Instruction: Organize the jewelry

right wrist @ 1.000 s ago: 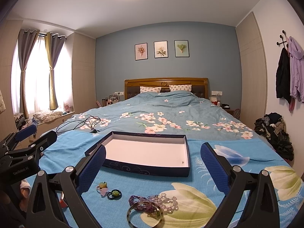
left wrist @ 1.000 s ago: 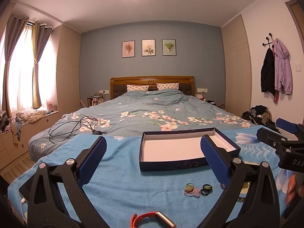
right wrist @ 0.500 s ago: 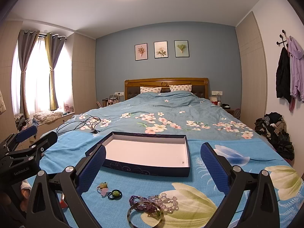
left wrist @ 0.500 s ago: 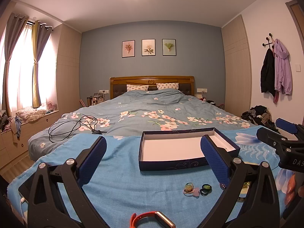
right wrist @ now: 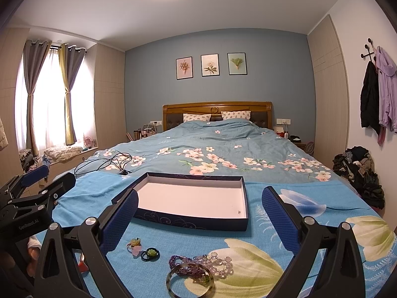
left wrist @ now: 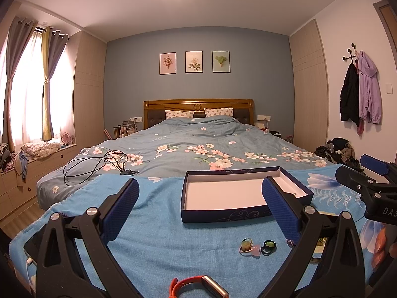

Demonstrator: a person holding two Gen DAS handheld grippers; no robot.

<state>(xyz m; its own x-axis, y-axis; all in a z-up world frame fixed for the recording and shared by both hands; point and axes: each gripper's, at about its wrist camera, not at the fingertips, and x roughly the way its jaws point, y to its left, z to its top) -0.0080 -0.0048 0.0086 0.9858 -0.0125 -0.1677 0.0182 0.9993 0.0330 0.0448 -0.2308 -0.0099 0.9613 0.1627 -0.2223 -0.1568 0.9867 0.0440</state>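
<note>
A shallow dark-blue box [left wrist: 223, 214] [right wrist: 193, 223] with a white inside lies empty on the blue blanket. In front of it lie small rings: a yellow-stone ring [left wrist: 246, 244] [right wrist: 134, 242] with a pink piece, and a black ring with a green stone [left wrist: 269, 244] [right wrist: 150, 253]. A purple and clear bead bracelet [right wrist: 213, 265] and a grey bangle [right wrist: 189, 279] lie nearer in the right wrist view. An orange-strapped watch [left wrist: 196, 286] lies at the bottom of the left wrist view. My left gripper [left wrist: 199, 203] and right gripper [right wrist: 199, 204] both hover open and hold nothing.
The bed [left wrist: 198, 149] with its flowered cover stretches behind. A black cable [left wrist: 96, 165] lies on it at the left. A phone [left wrist: 37, 242] rests at the blanket's left edge. Clothes [right wrist: 359, 171] are piled on the floor at the right.
</note>
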